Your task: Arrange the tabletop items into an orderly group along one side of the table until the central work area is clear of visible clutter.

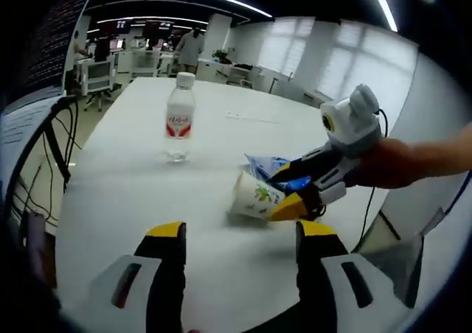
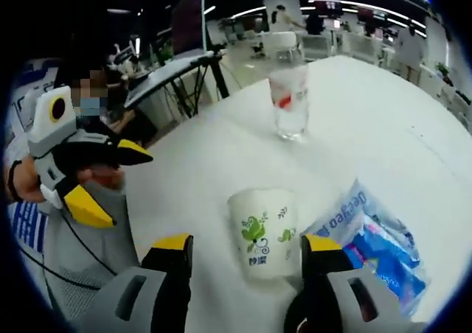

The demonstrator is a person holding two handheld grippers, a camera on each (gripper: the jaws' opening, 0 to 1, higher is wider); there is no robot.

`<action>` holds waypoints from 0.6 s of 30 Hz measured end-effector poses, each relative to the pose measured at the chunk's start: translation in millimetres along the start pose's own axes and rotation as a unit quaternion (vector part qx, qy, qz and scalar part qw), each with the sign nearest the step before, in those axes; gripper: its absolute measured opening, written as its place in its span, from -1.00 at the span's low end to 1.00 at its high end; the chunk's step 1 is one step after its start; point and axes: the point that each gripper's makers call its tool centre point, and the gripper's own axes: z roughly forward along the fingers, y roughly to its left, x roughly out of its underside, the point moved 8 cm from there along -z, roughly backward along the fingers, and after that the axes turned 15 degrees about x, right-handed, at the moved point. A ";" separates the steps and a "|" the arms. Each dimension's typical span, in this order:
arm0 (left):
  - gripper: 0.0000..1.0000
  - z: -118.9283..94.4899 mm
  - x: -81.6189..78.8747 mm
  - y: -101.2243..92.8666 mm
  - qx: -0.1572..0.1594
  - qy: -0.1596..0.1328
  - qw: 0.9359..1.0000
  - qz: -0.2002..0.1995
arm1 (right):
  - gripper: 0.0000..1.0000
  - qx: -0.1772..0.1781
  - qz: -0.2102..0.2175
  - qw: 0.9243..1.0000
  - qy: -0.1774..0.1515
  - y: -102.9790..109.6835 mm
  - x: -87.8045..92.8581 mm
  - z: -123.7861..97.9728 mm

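Left gripper view looks along its own yellow-tipped jaws, which stand wide apart and empty over the white table; the left gripper hovers low above the near edge. Ahead of it lies a paper cup printed with green leaves, tipped on its side, and just behind the cup a blue snack packet. The right gripper reaches in from the right with its jaws spread around the cup's end — whether the pads touch it I cannot tell — and a bare hand grips its handle with the forearm stretching off to the right. Farther up the table a clear water bottle with a red label stands upright, well apart from the cup. Right gripper view shows the cup lying between the right gripper's parted jaws, the packet just beside it on the right, the bottle beyond, and the left gripper at the left, jaws open, held in a hand.
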 end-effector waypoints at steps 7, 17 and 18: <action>0.31 -8.5 4.1 9.5 -0.002 0.004 1.000 0.006 | 0.15 0.005 -0.021 1.000 0.019 0.1 1.7 13.0; 0.30 -18.5 3.1 7.3 -0.015 -0.007 1.000 -0.006 | 0.13 0.011 -0.044 0.998 0.033 0.6 2.1 26.6; 0.30 -18.7 3.0 6.1 -0.016 -0.007 1.000 -0.006 | 0.12 0.012 -0.045 0.998 0.034 0.5 2.3 26.9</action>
